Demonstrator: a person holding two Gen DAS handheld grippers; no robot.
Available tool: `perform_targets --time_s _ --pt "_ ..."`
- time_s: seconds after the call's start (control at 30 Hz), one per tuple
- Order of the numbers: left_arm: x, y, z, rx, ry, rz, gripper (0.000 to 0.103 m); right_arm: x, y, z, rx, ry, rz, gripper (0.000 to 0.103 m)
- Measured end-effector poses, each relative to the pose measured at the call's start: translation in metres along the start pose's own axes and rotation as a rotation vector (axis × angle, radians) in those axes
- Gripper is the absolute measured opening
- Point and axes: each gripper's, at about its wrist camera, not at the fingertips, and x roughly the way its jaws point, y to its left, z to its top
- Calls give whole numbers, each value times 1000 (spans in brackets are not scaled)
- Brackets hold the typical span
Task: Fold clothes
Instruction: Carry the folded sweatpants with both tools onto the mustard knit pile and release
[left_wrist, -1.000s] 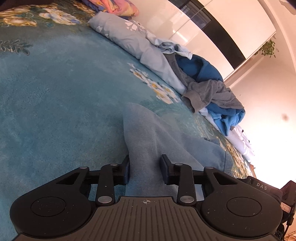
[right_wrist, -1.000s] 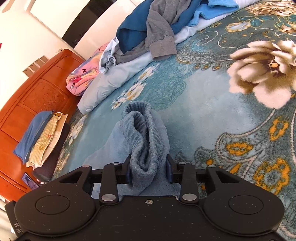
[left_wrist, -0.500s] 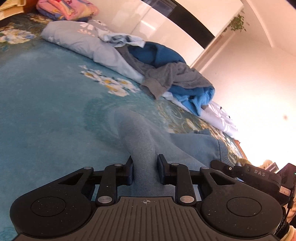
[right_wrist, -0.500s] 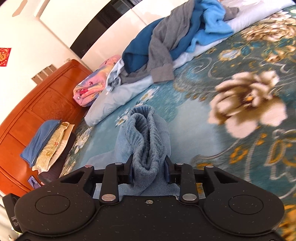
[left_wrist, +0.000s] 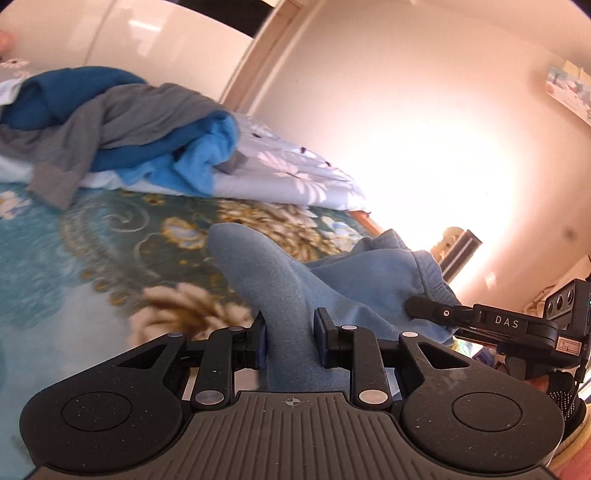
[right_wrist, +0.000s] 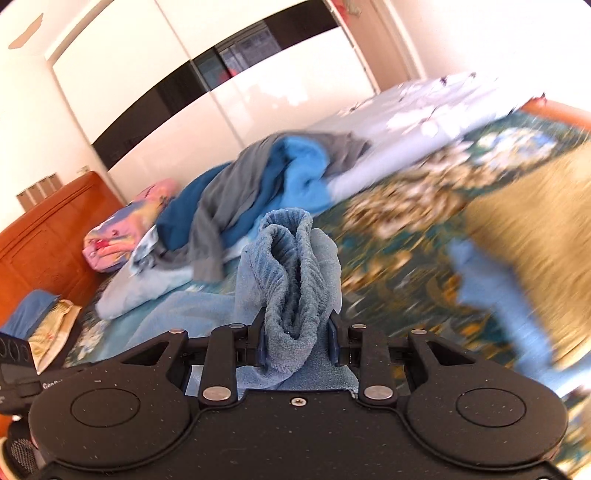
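Note:
A light blue fleece garment is held up off the teal floral bedspread. My left gripper is shut on a smooth fold of it. My right gripper is shut on a bunched ribbed edge of the same garment, which stands up between the fingers. The right gripper also shows at the right of the left wrist view, pinching the garment's hem. The cloth sags between the two grippers.
A pile of unfolded clothes, grey and blue, lies on a pale floral quilt at the back of the bed. A pink folded bundle and an orange wooden headboard are at the left. White wardrobe doors stand behind.
Both grippers have lifted and swung to the right with the garment still held. The views now look across the bed at the wall and wardrobe. The right wrist view is motion-blurred.

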Motion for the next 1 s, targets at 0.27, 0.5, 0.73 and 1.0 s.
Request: perform_targets --time_s 0.27,0.5,0.73,1.0 --pt "107 -101 35 135 53 -152 22 -39 -92 74 -64 -53 -169 30" --pt "188 -164 31 239 89 -227 22 -47 -173 120 -110 -7 -293 29" --pt "252 -172 -7 271 160 -188 22 -25 -238 124 -62 21 -375 29" --pt "259 -160 -18 282 206 -163 22 -9 -263 97 22 42 -429 30"
